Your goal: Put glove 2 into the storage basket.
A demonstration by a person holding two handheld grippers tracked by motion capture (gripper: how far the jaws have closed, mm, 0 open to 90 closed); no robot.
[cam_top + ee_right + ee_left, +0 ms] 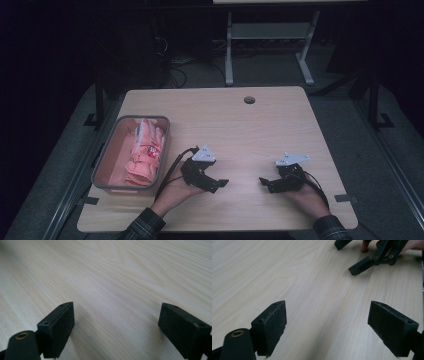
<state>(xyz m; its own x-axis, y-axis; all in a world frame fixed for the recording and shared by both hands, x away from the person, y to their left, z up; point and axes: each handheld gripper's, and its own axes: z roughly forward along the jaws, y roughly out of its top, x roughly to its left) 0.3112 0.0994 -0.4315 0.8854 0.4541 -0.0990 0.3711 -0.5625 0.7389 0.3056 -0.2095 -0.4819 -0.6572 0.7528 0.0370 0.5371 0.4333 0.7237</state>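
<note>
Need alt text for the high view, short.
A person's two hands each rest a gripper, left and right, both open, on a wooden table, jaws pointing at each other. At the table's left edge a grey bin holds pink cloth.

We see a light wooden table (260,125) with a small round hole (249,100) near its far edge (behind it stands a grey metal frame (270,42) on the dark floor).

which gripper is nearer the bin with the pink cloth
The left gripper: it lies just right of the grey bin; the right gripper lies farther right.
</note>
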